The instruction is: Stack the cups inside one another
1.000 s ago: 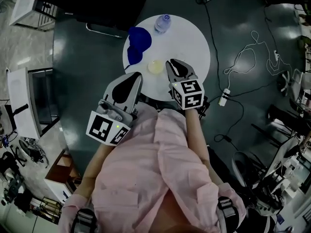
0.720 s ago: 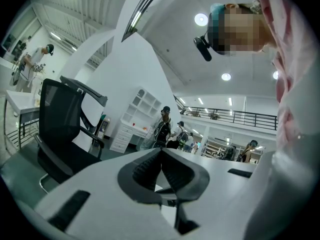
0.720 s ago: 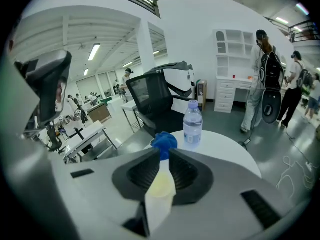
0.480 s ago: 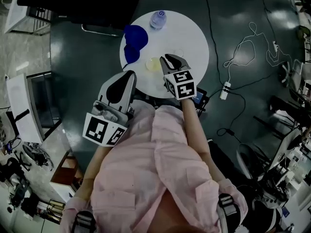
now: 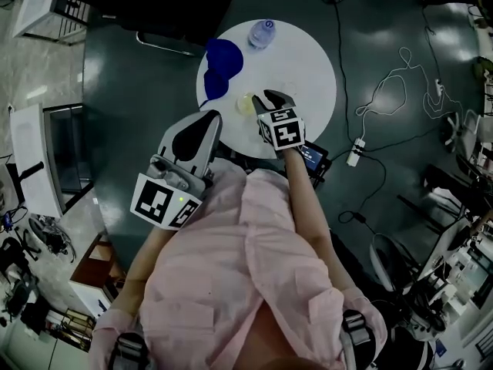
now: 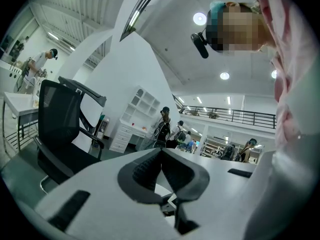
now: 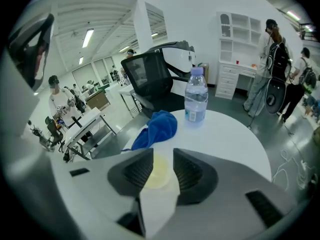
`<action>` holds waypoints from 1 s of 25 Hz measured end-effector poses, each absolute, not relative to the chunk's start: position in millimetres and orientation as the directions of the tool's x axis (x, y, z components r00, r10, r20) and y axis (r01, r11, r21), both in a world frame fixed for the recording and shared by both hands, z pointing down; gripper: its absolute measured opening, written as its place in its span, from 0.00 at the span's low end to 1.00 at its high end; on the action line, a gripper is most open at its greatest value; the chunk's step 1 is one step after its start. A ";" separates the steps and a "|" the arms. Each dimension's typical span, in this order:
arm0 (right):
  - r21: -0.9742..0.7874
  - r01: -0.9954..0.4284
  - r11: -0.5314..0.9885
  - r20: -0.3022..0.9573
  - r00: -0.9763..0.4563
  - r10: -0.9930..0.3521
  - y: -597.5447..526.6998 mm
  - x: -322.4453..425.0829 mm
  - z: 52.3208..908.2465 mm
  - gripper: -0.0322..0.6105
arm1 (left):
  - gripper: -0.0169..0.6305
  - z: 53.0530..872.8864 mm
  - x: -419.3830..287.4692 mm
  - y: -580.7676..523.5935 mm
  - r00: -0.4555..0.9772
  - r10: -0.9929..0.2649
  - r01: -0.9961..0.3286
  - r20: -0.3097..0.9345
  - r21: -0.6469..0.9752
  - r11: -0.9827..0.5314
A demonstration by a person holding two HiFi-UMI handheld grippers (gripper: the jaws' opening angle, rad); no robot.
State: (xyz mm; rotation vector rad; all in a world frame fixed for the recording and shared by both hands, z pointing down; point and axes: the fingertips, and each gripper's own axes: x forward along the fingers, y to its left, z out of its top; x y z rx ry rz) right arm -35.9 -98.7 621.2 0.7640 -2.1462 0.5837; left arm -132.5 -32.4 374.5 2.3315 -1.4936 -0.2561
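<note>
- the right gripper (image 5: 271,98) hangs over the near part of the round white table (image 5: 308,60), tilted down toward the tabletop, with its marker cube (image 5: 281,128) facing up at the head camera.
- its jaws stand apart and have just been opening; in the right gripper view the gap between the two dark ribbed pads (image 7: 137,173) is plain.
- the pale yellow cup (image 7: 159,176) stands upright on the table and shows in that gap, seen from above, low between the pads (the left pad's edge overlaps the cup's rim in the picture, but neither pad looks pressed onto it).
- in the head view the same cup (image 5: 246,103) sits just beside the gripper's tips, on their left, between them and the blue cloth (image 5: 219,64).
- the blue cloth lies crumpled near the table's left edge, apart from the cup; a clear water bottle (image 5: 261,34) stands upright beyond it at the far edge.
- the left gripper (image 5: 209,119) is held level at the table's near-left edge, well apart from the cup.
- in the left gripper view its jaws are pressed together with nothing between them, and past the left gripper (image 6: 161,153) only a black office chair (image 6: 60,129) and the room show.
</note>
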 end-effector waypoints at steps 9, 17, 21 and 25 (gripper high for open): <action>-0.168 -0.670 0.723 0.837 -0.484 -0.255 -97.4 -36.3 657.7 0.24 | 0.05 378.0 -138.9 -33.1 0.418 -0.907 -0.841 0.045 0.397 -0.368; -0.165 -0.673 0.722 0.877 -0.434 -0.204 -93.9 -29.8 681.8 0.24 | 0.05 376.7 -139.7 -35.5 0.422 -0.905 -0.838 0.046 0.401 -0.370; -0.163 -0.670 0.724 0.888 -0.419 -0.188 -91.7 -30.1 688.2 0.24 | 0.05 376.1 -142.8 -33.7 0.414 -0.909 -0.838 0.043 0.407 -0.362; -0.152 -0.656 0.740 0.907 -0.390 -0.159 -85.7 -30.0 696.9 0.24 | 0.05 374.9 -148.5 -30.9 0.398 -0.917 -0.841 0.037 0.413 -0.349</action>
